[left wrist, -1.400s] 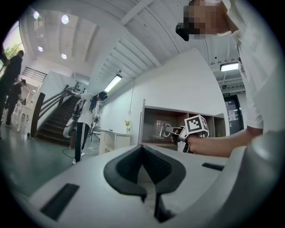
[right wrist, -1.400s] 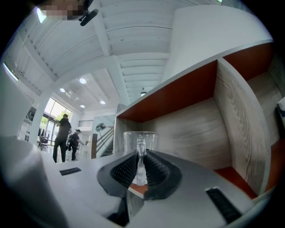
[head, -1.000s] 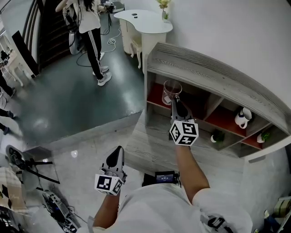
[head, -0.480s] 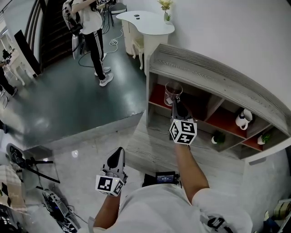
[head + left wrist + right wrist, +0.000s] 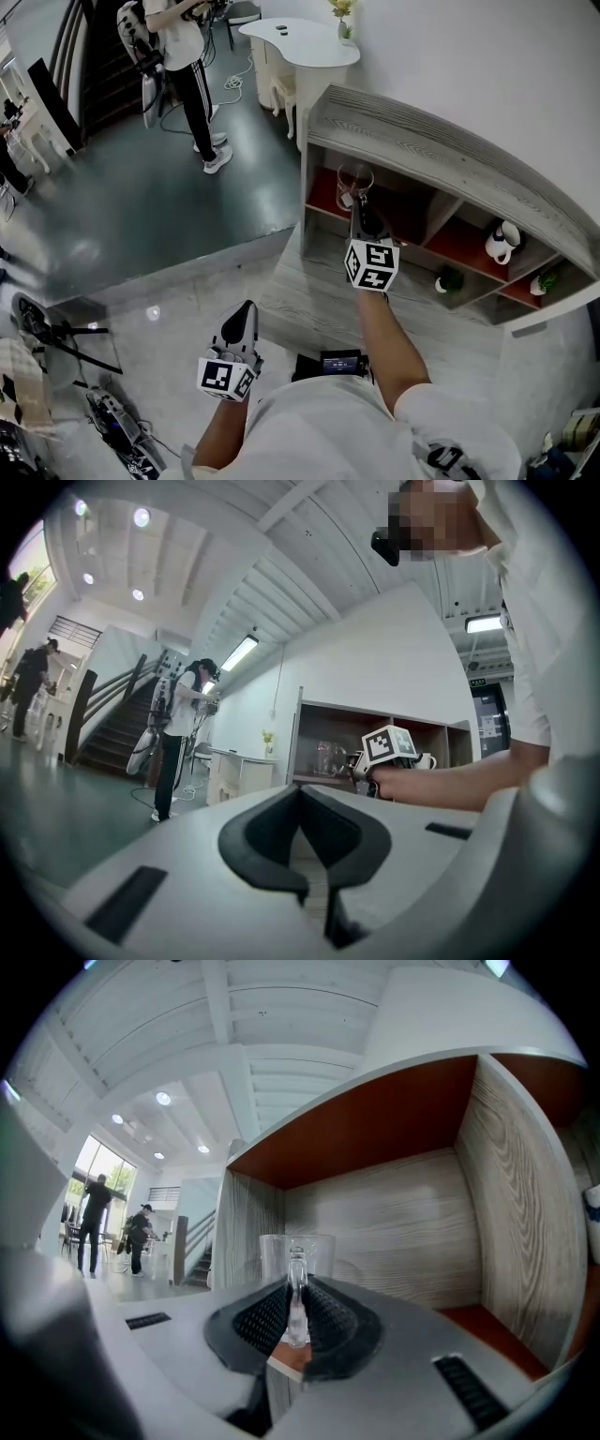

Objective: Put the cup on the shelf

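Clear glass fills the right claw (image 5: 296,1314): its jaws are clamped on the handle of the cup (image 5: 296,1258), which stands upright at 12 o'clock from the claw, inside the shelf (image 5: 394,1208) compartment with the red floor. Whether its base rests there is hidden. By my reading the carrying is done; setting down and letting go are left. The left claw (image 5: 314,850), at 7 o'clock, is closed on nothing. No writing is legible, only square markers.
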### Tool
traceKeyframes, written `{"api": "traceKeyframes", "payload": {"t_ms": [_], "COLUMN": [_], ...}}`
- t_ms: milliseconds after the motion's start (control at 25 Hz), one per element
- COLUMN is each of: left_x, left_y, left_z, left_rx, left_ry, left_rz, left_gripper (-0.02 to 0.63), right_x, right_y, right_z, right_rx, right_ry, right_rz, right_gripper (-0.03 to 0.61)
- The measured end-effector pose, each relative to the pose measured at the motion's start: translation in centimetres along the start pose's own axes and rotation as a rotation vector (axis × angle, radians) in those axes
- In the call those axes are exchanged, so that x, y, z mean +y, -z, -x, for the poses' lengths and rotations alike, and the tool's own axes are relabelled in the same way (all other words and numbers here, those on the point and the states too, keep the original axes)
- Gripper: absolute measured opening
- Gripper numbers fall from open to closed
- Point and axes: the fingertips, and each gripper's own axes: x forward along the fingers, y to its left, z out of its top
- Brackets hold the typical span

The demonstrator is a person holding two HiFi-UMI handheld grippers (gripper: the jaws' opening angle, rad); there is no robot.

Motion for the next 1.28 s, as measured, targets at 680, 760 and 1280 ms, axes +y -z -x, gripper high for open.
{"api": "traceKeyframes", "payload": {"t_ms": [680, 760, 1280], "left_x": [0.1, 0.2, -1.1], "left_y": [-0.4, -0.4, -1.2], "left_z": [1.1, 1.4, 3.0], "left_rx": [-0.022, -0.023, -0.048], "left_ry": [-0.003, -0.007, 0.002], "left_rz": [0.013, 0.013, -0.002], "left_gripper": [0.009, 0.009, 0.009], "right_x": [0.2, 0.5, 1.2], "right_y": [0.6, 0.2, -3.5], "right_z": [0.1, 0.6, 7.6], "right_rx": [0.020, 0.007, -0.091], "right_ry": [0.000, -0.008, -0.058], "right_rz": [-0.011, -0.012, 0.043], "right_gripper": [0.092, 0.099, 0.104]}}
